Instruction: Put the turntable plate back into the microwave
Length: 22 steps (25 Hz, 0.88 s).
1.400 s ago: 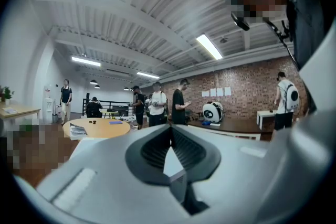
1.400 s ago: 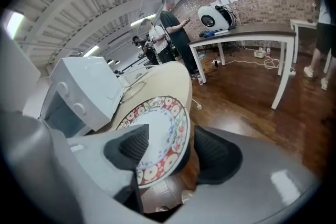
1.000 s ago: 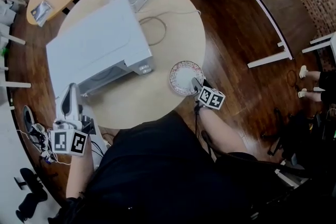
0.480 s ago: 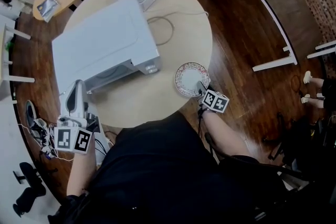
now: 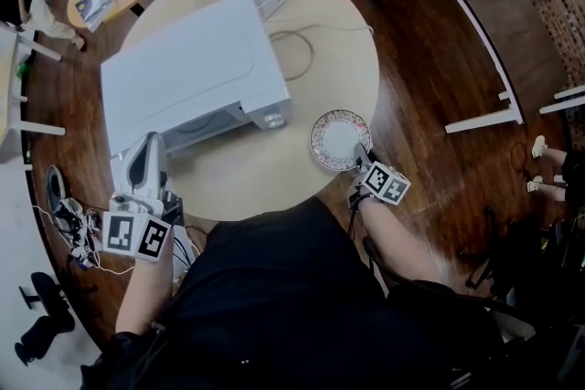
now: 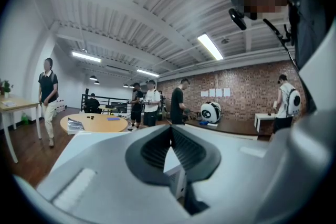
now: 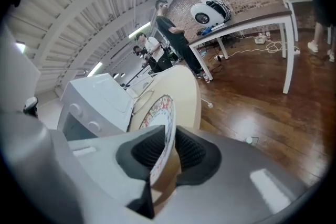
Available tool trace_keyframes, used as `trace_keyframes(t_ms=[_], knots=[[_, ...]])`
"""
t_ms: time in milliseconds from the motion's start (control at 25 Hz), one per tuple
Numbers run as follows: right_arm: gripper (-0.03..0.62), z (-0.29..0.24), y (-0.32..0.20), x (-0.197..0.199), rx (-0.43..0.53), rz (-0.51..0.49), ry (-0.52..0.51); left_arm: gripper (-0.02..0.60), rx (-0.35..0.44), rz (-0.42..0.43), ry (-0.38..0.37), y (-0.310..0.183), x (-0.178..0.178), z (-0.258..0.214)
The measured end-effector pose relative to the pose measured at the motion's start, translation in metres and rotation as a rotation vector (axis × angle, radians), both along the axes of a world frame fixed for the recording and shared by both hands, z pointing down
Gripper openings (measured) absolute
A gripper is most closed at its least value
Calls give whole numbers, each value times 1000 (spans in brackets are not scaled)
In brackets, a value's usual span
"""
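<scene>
A microwave sits on the round table. The plate lies at the table's four o'clock.

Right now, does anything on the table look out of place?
Yes: the patterned plate sits at the table's very edge, seemingly overhanging it, not inside the microwave. The right gripper's jaws are closing on its rim.

Floral-rim plate nr white microwave.

bare table lies open between plate and microwave.
</scene>
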State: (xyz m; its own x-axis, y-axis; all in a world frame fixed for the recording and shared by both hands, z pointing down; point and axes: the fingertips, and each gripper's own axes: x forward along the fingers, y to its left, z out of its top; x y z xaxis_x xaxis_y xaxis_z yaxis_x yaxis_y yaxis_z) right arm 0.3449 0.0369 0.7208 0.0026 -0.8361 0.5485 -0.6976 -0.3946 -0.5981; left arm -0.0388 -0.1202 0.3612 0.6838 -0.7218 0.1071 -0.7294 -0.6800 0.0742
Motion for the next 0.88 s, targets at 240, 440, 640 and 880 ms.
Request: trace_keyframes(t_ms=[240,440,640,880], knots=[[31,-26,-17,-2,115,49,-109,5,5,37,-9,5,16,0],[31,-33,-24,-5,157,83,-189,5,18,43,-14,8,20,-4],[31,-35,-20,4,191,172,-286,5,21,32,-16,12,18,-2],[31,-46,-13,15,236,273,-396,5,22,25,-4,13,19,0]])
